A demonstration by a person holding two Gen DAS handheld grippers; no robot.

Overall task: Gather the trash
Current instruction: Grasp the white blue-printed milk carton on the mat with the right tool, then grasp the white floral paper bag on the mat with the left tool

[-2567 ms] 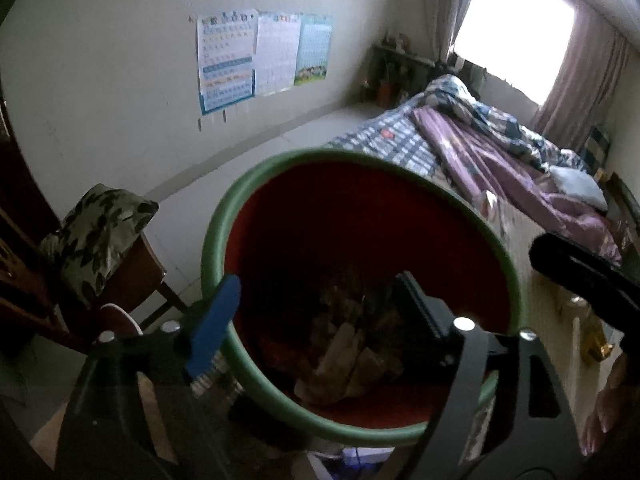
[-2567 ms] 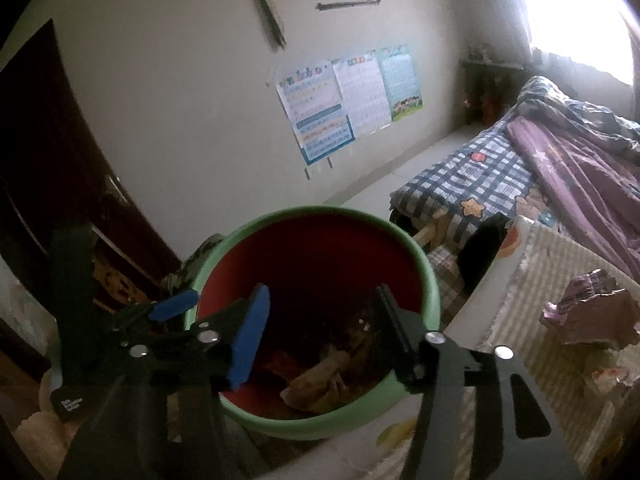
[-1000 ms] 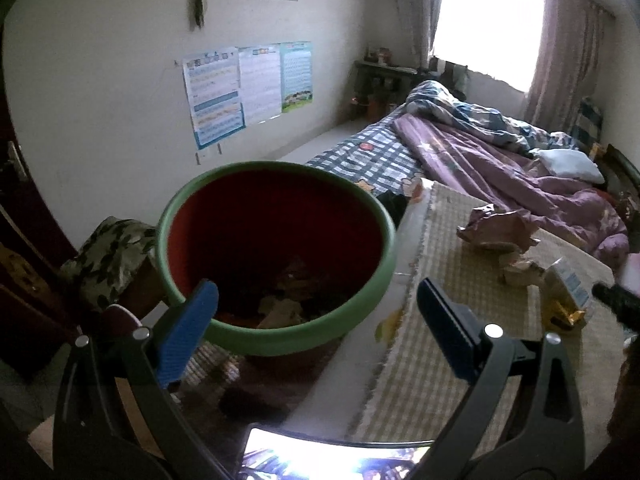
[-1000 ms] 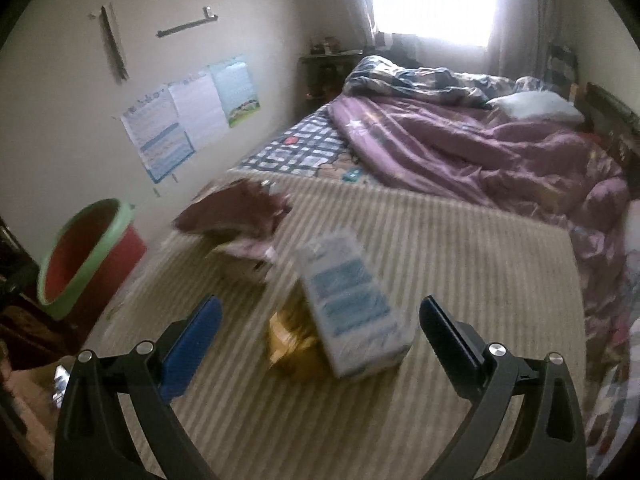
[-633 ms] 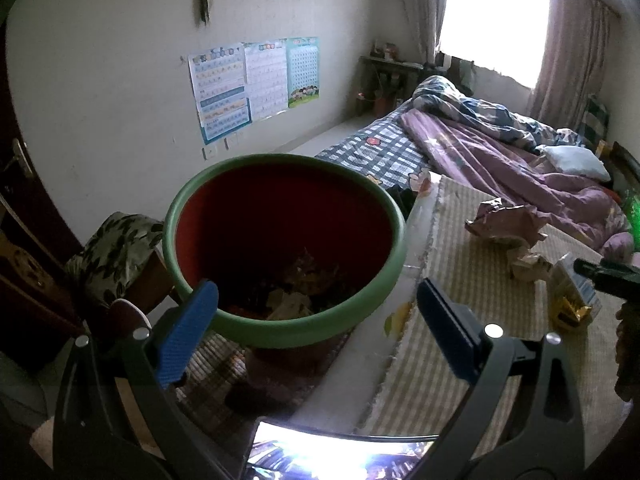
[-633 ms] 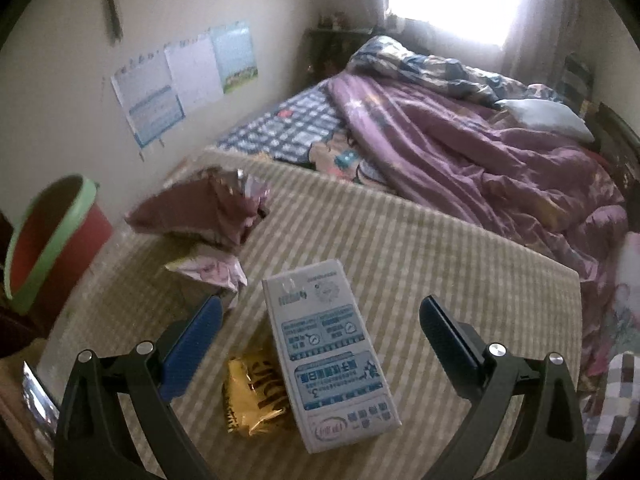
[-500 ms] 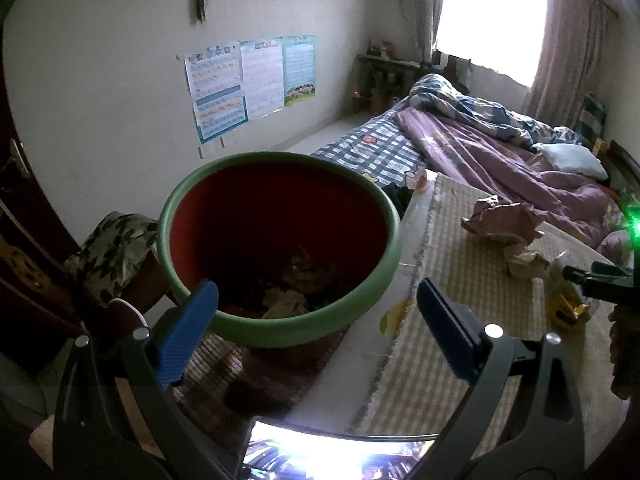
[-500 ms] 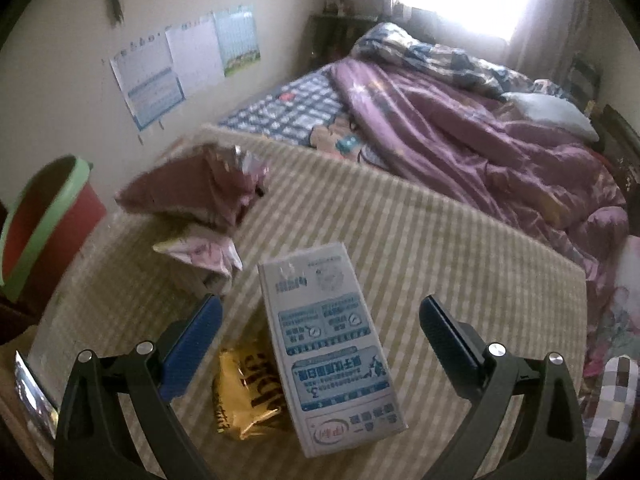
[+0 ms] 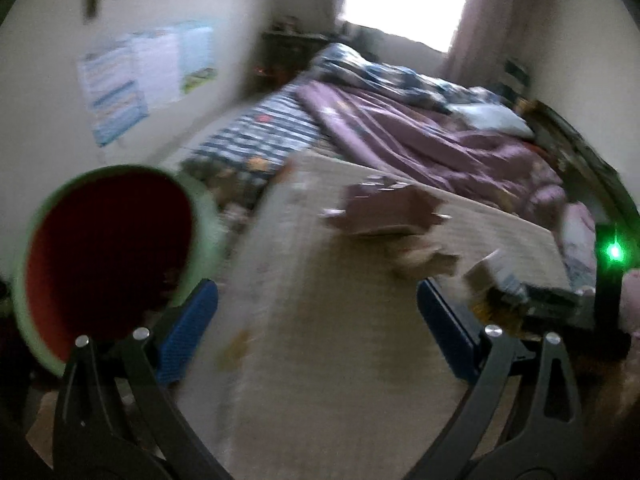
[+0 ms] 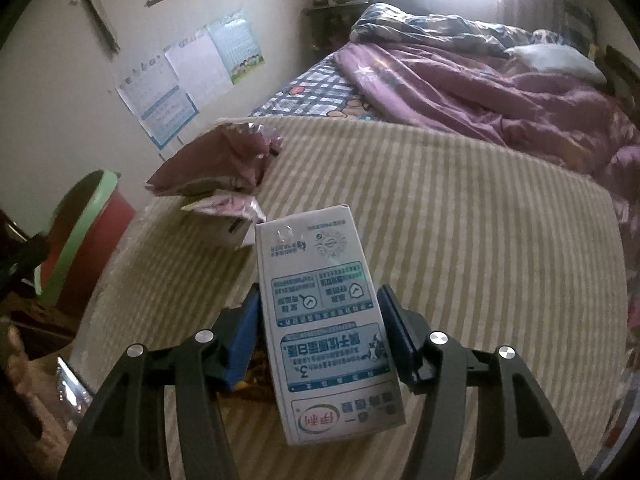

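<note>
Left wrist view blurred throughout — the trash on the striped mat (image 10: 460, 216) hard to make out there. Yellow wrapper (image 10: 250, 376) mostly hidden under the milk carton (image 10: 324, 316). Right gripper (image 10: 318, 332): jaws had just been closing, blue pads now against both sides of the carton, which lay near on the mat. Left gripper (image 9: 316, 320): jaws wide, nothing between them. Red bin (image 9: 108, 256), central a second before, now sat far left.
</note>
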